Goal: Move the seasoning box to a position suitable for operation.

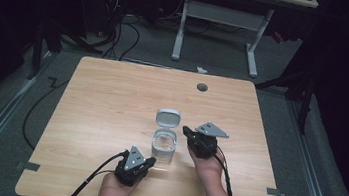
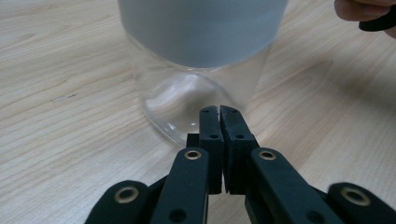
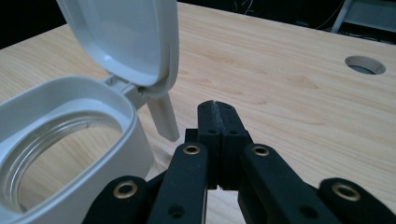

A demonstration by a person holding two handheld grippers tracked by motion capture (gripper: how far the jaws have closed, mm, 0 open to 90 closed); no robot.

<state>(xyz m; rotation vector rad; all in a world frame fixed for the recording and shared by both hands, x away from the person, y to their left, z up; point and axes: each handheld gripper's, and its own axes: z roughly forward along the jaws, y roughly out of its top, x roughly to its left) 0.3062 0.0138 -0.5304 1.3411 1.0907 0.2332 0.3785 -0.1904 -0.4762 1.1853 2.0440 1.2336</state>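
A clear glass jar (image 1: 164, 146) with a grey collar stands near the middle of the wooden table (image 1: 112, 95), and its hinged grey lid (image 1: 168, 118) is flipped up and open at the far side. In the left gripper view the jar's glass base (image 2: 187, 100) is just beyond my left gripper (image 2: 219, 109), which is shut and empty. My left gripper (image 1: 150, 161) sits at the jar's near left. The right gripper (image 1: 186, 130) is beside the jar's right, at lid height. Its jaws (image 3: 218, 106) are shut on nothing, next to the lid's hinge tab (image 3: 163, 116) and open rim (image 3: 70, 93).
A round cable hole (image 1: 202, 87) is set in the table's far right part. Cables trail from both grippers off the near edge. Beyond the table stand a white desk frame (image 1: 221, 28) and floor cables (image 1: 119, 36). Bare wood lies to the left and right of the jar.
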